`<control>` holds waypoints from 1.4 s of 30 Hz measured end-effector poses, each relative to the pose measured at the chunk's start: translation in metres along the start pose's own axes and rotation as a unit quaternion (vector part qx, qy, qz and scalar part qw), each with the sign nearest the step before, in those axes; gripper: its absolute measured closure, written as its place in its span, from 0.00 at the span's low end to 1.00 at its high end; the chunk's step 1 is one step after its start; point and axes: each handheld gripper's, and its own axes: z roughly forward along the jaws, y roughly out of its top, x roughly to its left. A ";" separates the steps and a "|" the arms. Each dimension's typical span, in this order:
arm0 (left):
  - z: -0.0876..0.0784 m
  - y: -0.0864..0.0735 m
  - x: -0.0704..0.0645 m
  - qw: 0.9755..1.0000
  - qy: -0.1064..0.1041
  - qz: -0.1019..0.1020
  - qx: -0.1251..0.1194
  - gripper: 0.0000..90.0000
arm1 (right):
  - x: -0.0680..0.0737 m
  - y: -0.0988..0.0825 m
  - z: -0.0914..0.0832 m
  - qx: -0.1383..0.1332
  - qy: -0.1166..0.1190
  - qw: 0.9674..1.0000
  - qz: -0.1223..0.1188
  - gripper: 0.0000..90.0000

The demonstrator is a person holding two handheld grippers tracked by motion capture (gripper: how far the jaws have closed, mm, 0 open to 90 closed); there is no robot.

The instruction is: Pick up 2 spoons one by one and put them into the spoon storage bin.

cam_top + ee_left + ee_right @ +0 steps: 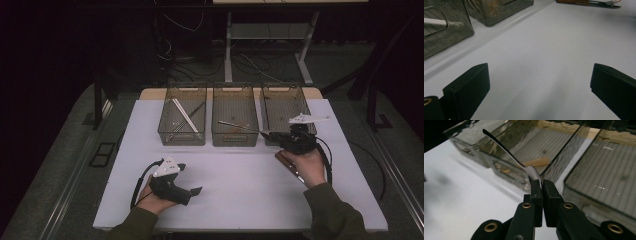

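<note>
My right gripper (268, 134) hovers at the front of the right-hand clear bin (282, 86), in a hand coming from the lower right. Its jaws are shut on the bowl end of a metal spoon (506, 150). The spoon's handle (239, 126) reaches out leftward over the middle bin (235, 86), which has a tan wooden piece (537, 161) lying in it. In its own view the right gripper (541, 182) pinches the spoon just above the bins' front walls. My left gripper (190, 179) rests low at the table's front left, open. Nothing lies between the left gripper's (540, 82) jaws.
Three clear bins stand in a row at the back of the white table (235, 195). The left bin (186, 86) holds a white stick and dark sticks. A wood-handled fork (586, 2) lies on the table beneath my right hand (289, 164).
</note>
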 end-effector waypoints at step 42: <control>0.003 0.002 -0.004 1.000 -0.014 0.007 -0.003 0.02 | -0.003 0.076 0.100 0.061 -0.107 0.992 0.007 0.97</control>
